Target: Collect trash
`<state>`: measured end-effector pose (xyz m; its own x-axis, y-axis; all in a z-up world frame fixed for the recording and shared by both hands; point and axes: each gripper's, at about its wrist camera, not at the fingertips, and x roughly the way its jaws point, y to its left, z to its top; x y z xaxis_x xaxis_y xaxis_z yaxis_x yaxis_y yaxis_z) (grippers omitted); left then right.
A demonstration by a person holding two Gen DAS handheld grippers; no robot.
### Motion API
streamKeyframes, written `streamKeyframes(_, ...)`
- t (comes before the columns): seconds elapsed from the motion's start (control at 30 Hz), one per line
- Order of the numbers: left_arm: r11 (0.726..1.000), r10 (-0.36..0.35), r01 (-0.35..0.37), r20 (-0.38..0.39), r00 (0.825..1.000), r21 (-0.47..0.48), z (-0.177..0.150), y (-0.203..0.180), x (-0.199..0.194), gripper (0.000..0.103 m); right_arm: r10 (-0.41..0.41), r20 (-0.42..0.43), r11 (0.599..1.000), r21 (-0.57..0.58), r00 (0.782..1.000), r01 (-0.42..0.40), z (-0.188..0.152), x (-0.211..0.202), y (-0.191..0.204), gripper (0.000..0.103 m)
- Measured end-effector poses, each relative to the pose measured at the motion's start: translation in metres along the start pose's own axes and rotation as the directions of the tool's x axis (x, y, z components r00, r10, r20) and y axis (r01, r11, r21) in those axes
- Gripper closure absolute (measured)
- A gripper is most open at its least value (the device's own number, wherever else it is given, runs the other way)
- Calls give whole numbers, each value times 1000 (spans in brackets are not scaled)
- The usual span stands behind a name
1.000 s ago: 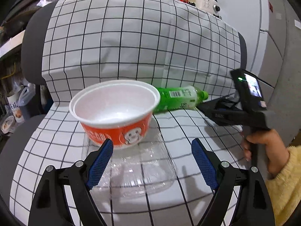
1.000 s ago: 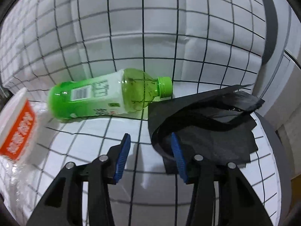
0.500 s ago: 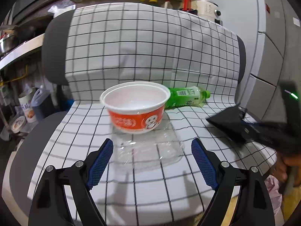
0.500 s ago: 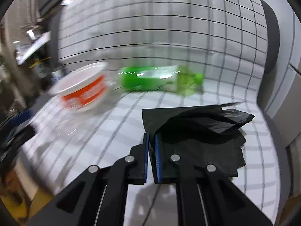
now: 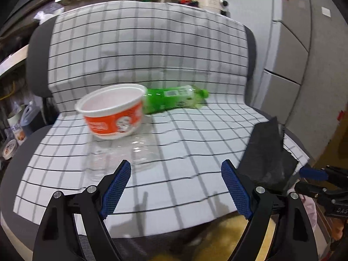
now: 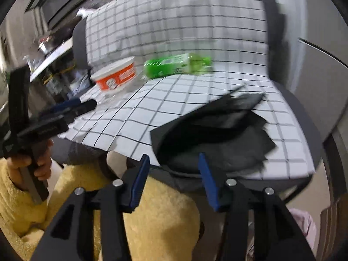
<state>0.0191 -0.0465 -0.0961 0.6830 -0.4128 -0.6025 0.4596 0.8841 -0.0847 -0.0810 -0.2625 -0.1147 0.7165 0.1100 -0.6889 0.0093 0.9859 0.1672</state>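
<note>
A black trash bag lies at the seat's front right edge; it also shows in the left wrist view. My right gripper is open, just off that edge, with the bag's near edge between its pads, not gripped. An orange-and-white bowl stands on a clear plastic lid. A green bottle lies behind the bowl. My left gripper is open and empty, near the seat's front edge, short of the lid.
The trash lies on a chair covered by a white checked cloth. Grey cabinets stand to the right. Shelves with jars and containers are at the left. The person's yellow fleece clothing is below the seat edge.
My right gripper shut on the bag, pulled it toward the seat's front edge, then opened. My left gripper drew back from the bowl and lid toward the front edge, staying open.
</note>
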Motion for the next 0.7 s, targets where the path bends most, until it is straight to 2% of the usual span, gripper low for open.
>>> streamKeyframes(0.07, 1000, -8, 8, 0, 1000, 14, 0, -10, 2, 18, -29, 33, 998, 64, 999, 27, -7, -5, -9, 40)
streamKeyframes(0.13, 1000, -11, 11, -1, 1000, 22, -1, -15, 2, 18, -51, 48, 994, 103, 998, 45, -11, -3, -14, 38)
streamKeyframes(0.27, 999, -16, 16, -6, 1000, 33, -2, -21, 3, 18, -37, 42, 982, 186, 998, 29, -14, 7, -26, 37)
streamKeyframes(0.43, 999, -17, 18, -17, 1000, 45, -5, -24, 6, 18, -93, 48, 954, 289, 995, 75, -10, 11, -53, 38)
streamKeyframes(0.7, 999, -23, 24, -29, 999, 40, -5, -22, 14, 18, -154, -15, 940, 306, 988, 151, 0, 40, -76, 74)
